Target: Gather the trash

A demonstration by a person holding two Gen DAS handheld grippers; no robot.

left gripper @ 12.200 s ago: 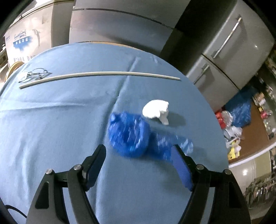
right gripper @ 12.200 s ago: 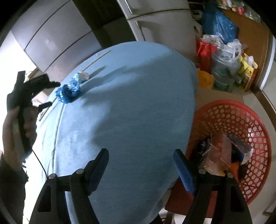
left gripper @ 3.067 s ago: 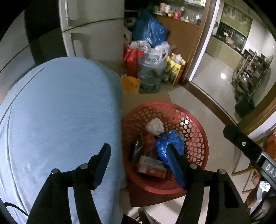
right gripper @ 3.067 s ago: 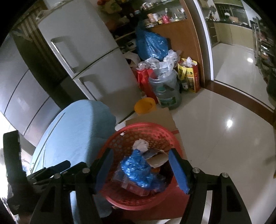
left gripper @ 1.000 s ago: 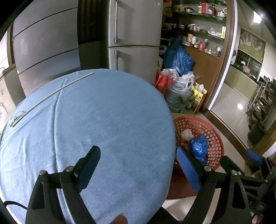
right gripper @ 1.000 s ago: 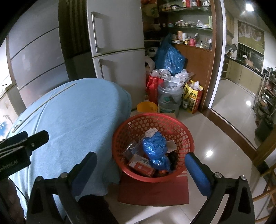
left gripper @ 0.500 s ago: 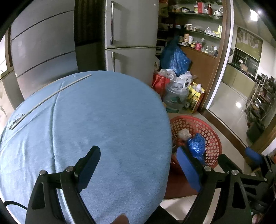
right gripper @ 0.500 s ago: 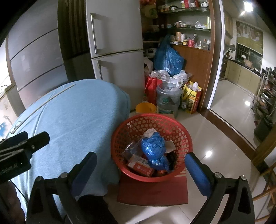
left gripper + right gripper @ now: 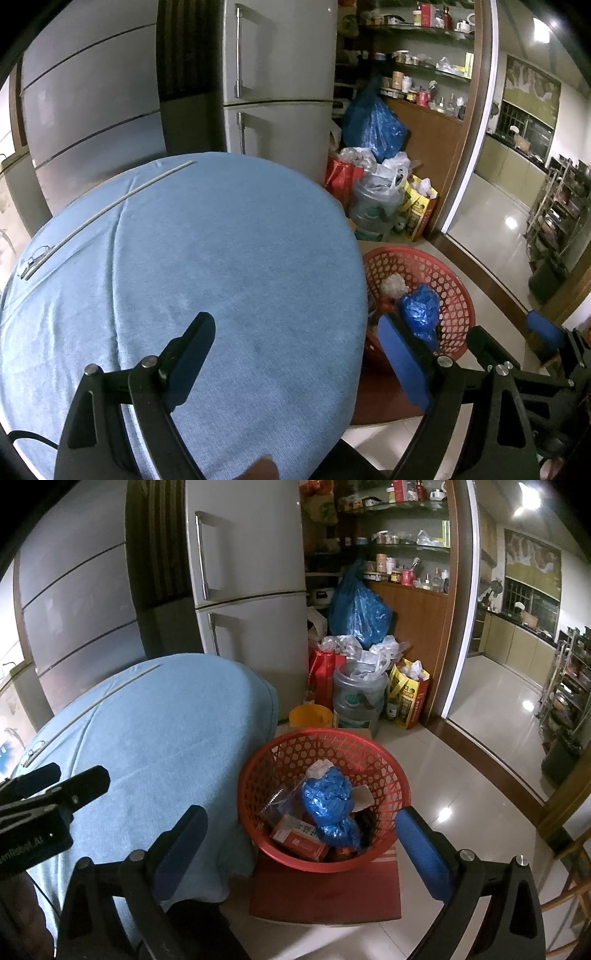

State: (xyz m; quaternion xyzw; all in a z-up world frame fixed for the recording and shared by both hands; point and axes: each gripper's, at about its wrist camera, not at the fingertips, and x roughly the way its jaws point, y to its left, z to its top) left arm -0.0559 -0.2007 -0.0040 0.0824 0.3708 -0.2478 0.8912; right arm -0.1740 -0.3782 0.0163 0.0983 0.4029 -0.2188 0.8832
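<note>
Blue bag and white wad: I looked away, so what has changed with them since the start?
Both left the blue cloth and now lie in the red basket: the blue bag on top, the white wad behind it. Both claws, left and right, are open and empty. The white rod stayed put.

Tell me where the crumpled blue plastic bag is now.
In the right wrist view, the crumpled blue plastic bag lies inside the red basket, beside the blue-clothed table.

Left gripper (image 9: 295, 347): black angular frame, blue pads on fingers (image 9: 400, 360), silver screw heads at pivots, thin black cable at lower left. Right gripper (image 9: 301, 843): same build; white lettering seen on black body.
</note>
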